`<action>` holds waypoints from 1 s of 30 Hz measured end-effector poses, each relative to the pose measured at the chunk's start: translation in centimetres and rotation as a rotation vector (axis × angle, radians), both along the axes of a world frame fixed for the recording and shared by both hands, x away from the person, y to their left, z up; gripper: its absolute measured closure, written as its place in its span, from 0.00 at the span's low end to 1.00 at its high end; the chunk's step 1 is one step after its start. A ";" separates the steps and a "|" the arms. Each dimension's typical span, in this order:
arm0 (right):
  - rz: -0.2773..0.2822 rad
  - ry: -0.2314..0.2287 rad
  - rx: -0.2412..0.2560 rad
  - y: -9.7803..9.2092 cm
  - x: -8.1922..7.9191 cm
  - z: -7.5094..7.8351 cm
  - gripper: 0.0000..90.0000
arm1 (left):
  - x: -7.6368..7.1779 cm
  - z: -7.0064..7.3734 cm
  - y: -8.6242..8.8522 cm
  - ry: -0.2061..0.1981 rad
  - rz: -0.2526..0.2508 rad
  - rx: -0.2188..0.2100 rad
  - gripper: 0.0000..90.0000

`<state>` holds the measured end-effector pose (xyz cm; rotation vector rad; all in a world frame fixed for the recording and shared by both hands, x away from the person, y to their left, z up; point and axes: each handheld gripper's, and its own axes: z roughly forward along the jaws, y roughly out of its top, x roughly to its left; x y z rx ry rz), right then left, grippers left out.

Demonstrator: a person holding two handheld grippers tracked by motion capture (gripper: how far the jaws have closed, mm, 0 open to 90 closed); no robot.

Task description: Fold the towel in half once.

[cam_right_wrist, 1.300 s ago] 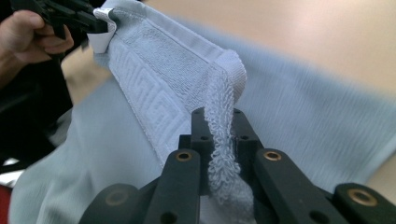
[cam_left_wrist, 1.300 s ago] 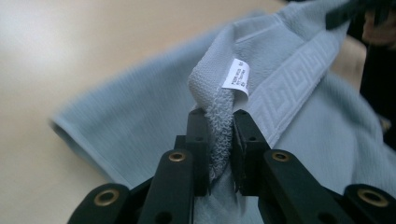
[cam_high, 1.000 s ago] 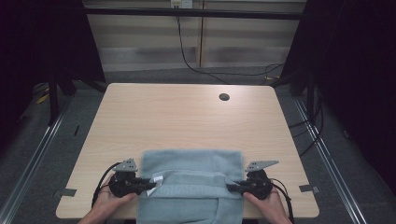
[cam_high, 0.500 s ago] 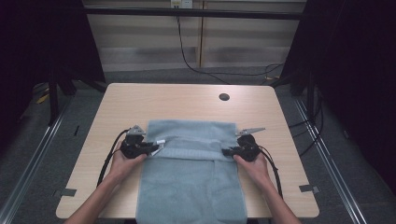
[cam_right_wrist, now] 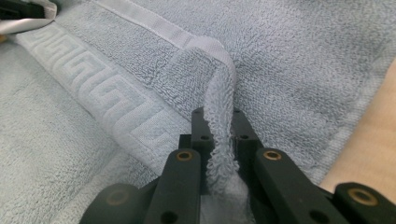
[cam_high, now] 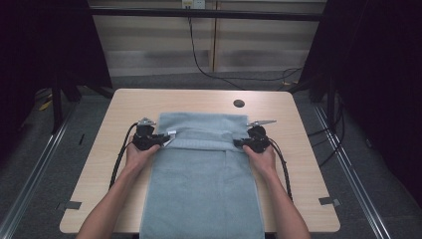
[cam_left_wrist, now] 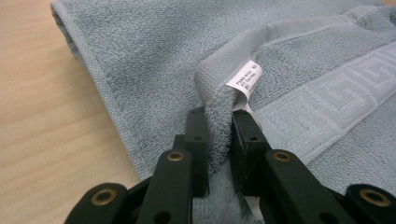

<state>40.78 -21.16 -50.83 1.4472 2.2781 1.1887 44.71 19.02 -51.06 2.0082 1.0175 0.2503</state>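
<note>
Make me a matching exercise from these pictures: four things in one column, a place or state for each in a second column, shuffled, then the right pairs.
Things:
1. left gripper
2. right gripper
3. white care label
4. round hole

Places or states:
A. in the wooden table top near its far edge, beyond the towel
B. shut on the corner of the grey-blue towel that bears the label
C. sewn to the towel's hem, just above the jaws
D. shut on a towel corner with no label

Pairs: 1-B, 2-D, 3-C, 4-A

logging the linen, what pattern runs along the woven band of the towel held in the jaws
A Greek-key meander, tone on tone, on the pale blue-grey terry towel; its woven band shows best in the right gripper view.
</note>
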 end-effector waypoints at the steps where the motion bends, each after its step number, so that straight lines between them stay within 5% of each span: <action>1: -0.011 0.003 0.000 0.0 0.3 0.0 0.94 | 0.2 0.0 -0.1 0.002 0.007 -0.001 0.87; 8: -0.043 0.028 -0.027 0.4 2.5 0.5 0.94 | 1.4 0.5 -0.5 0.020 0.023 0.032 0.88; 13: -0.040 -0.019 0.063 -0.6 2.6 1.6 0.94 | 1.0 1.4 0.0 0.019 0.032 -0.055 0.89; 20: -0.009 -0.168 0.169 -1.9 1.1 7.4 0.94 | -0.5 6.6 1.1 -0.089 0.006 -0.184 0.89; 26: 0.030 -0.292 0.182 -2.5 -0.9 13.0 0.94 | -2.9 12.0 1.4 -0.204 -0.054 -0.212 0.89; 30: 0.065 -0.350 0.209 -2.7 -2.7 15.4 0.94 | -5.3 15.3 1.9 -0.272 -0.098 -0.212 0.89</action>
